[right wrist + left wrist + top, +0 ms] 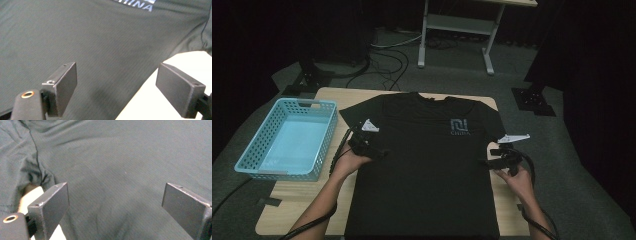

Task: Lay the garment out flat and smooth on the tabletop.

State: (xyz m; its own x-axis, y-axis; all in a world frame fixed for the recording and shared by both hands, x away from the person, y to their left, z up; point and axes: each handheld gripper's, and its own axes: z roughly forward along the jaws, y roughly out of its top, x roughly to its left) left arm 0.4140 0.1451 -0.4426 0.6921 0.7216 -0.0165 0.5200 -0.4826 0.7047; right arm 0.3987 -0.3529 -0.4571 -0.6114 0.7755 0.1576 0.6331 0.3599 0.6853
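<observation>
Lying flat and face up on the desk [292, 197], the black T-shirt [427, 170] has its collar at the far edge and its hem toward me, so its long axis runs away from me. Its grey chest print [459, 126] sits right of the middle.

My left tool [379, 152] is at the shirt's left side seam, just below the sleeve, and my right tool [490, 162] is at the right side seam at about the same height. Each edge is therefore nearer to its own hand, and both tools point inward across the cloth toward each other.

In the left gripper view the left tool [115, 207] has its jaws wide apart with only cloth between them, nothing pinched. In the right gripper view the right tool [116, 92] is open the same way, over the shirt's edge where the pale desk [155, 100] begins.

I judge the coming move is to close on both side edges for a fold. A light blue basket [249, 155] stands empty, just left of the shirt.
</observation>
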